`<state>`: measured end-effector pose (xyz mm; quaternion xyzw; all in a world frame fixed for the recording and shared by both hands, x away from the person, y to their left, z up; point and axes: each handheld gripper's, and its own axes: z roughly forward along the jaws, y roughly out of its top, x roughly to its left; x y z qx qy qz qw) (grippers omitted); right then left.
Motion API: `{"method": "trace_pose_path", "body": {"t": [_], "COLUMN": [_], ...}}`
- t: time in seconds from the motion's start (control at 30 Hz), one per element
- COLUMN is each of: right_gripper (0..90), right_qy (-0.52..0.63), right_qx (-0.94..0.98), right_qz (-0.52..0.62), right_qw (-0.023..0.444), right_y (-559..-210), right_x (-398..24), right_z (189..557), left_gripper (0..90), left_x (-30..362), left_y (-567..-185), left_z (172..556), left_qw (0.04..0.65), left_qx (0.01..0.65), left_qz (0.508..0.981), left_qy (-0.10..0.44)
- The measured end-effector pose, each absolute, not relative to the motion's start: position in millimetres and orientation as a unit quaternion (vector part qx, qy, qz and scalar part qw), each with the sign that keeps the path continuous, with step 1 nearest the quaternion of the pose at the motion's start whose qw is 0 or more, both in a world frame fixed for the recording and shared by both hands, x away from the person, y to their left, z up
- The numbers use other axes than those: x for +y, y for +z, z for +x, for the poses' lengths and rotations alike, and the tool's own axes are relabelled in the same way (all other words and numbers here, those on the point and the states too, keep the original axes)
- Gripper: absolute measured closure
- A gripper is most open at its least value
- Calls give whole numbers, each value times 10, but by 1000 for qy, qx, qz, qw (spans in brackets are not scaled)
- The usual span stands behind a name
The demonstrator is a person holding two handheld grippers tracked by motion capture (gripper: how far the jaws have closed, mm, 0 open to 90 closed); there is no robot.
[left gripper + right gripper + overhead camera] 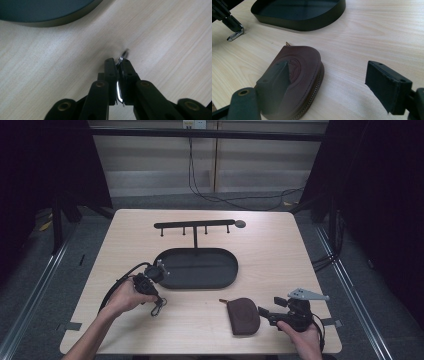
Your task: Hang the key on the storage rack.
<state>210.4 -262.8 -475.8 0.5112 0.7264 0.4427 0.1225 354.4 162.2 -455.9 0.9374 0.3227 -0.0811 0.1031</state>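
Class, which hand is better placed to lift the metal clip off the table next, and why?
Left. The left gripper has its fingers shut on the metal clip; the right gripper stands open beside the brown pouch.

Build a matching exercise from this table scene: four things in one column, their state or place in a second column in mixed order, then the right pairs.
1. small silver metal clip
2. dark brown leather zip pouch
3. black oval metal tray
4. right gripper

A. open, jaws spread
B. pinched in the shut left gripper
C. lying flat on the table near the front edge
D. at the foot of the black hook rack

Pairs: 1-B, 2-C, 3-D, 4-A
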Motion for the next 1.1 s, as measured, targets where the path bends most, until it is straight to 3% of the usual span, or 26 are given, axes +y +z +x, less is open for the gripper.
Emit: {"method": "trace_pose_path", "body": {"t": [1.1], "right_gripper": [186], "right_qy": [442], "right_qx": [721], "right_qz": [520], "right_qw": [121], "right_y": [-4763], "right_x": [-2621], "right_z": [2148], "left_gripper": [891], "left_x": [1862], "left_y": [-4136], "left_z": [3460], "left_qw": [137], "left_qx": [327], "left_qz": [932], "left_qy": [-73]}}
